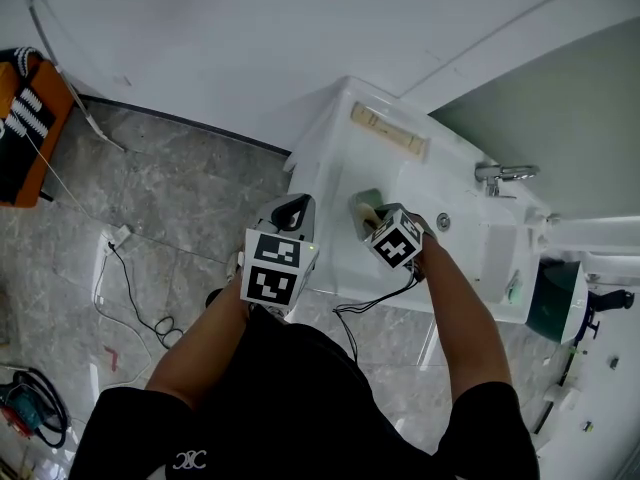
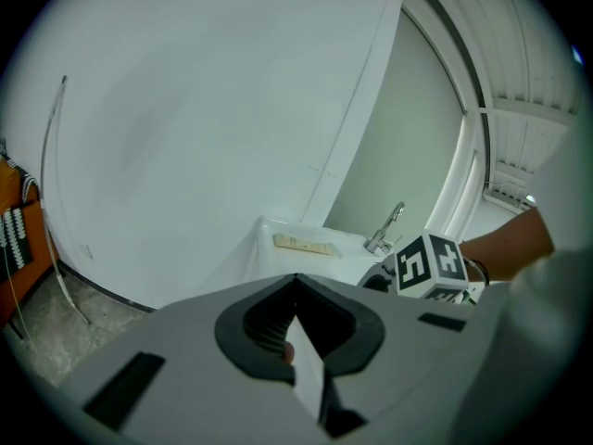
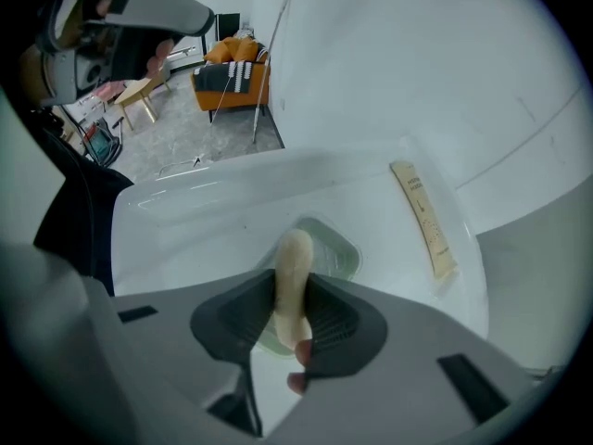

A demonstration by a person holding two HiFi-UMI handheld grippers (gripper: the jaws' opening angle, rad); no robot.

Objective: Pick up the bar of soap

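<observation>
Left gripper (image 2: 296,284), jaws together, empty. Beyond its tip: white sink (image 2: 262,251), faucet (image 2: 386,230); right gripper's marker cube (image 2: 428,267) to its right.

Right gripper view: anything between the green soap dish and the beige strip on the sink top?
Nothing. In the right gripper view, only bare white sink top separates the soap dish from the beige strip.

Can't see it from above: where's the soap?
Right gripper view, centre: the bar of soap stands edge-on, clamped by the right gripper, over the green soap dish.
</observation>
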